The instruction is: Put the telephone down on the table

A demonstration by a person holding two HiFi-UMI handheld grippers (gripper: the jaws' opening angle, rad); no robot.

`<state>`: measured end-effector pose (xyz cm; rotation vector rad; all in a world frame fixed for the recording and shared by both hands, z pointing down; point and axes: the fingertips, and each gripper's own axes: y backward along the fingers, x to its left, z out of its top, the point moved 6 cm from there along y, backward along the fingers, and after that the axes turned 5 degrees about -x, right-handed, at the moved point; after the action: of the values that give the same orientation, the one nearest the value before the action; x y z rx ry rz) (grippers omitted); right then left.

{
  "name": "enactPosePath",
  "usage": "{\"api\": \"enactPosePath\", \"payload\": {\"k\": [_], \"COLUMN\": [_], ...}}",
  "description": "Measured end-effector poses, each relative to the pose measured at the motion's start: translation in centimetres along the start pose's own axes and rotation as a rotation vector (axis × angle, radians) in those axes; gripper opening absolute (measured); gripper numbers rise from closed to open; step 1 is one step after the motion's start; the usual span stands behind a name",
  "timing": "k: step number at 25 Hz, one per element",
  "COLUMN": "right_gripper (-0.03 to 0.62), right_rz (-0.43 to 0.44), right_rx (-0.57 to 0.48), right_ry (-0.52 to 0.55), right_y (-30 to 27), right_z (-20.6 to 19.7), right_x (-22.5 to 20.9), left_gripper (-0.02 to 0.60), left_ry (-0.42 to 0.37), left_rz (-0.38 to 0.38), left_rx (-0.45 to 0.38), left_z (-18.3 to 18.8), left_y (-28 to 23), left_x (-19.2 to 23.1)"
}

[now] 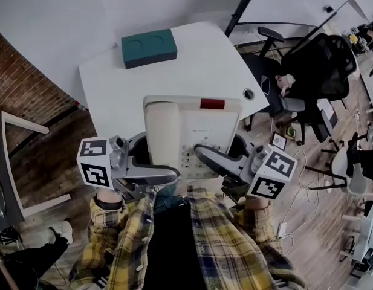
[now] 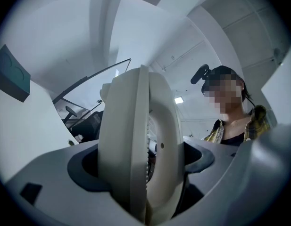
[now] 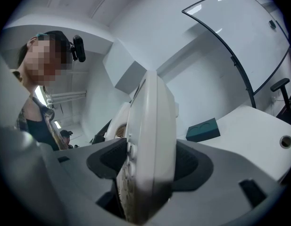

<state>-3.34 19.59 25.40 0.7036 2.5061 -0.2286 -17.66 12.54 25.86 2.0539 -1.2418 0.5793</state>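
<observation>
The left gripper [image 1: 155, 174] and right gripper [image 1: 215, 159] each clamp the telephone's [image 1: 192, 128] near edge, and its body reaches forward over the table [image 1: 198, 59].

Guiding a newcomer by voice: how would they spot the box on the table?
Find the white table ahead of the person. At its far left corner lies a flat teal box with two round hollows on top. Unlike the cream telephone nearer the person, it is dark.

Yellow plaid shirt [image 1: 231, 246], black top [image 1: 168, 249], grey left tongs [image 1: 152, 164], grey right tongs [image 1: 219, 154]
</observation>
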Motion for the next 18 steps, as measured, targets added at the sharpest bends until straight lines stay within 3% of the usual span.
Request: {"api": "enactPosePath", "payload": {"k": [7, 18], "right_gripper": [0.275, 0.275], "right_rz": [-0.027, -0.042], "right_rx": [-0.015, -0.031], "right_ry": [-0.009, -0.038], "right_y": [-3.0, -5.0], "right_z": [0.4, 0.3], "right_x": [-2.2, -3.4], "left_gripper": [0.428, 0.428], "left_ry": [0.020, 0.047], "left_rz": [-0.014, -0.007], "left_rx": [0.013, 0.037], "left_z": [2.3, 3.9], "left_y": [1.3, 2.3], "left_x": [3.2, 4.9]}}
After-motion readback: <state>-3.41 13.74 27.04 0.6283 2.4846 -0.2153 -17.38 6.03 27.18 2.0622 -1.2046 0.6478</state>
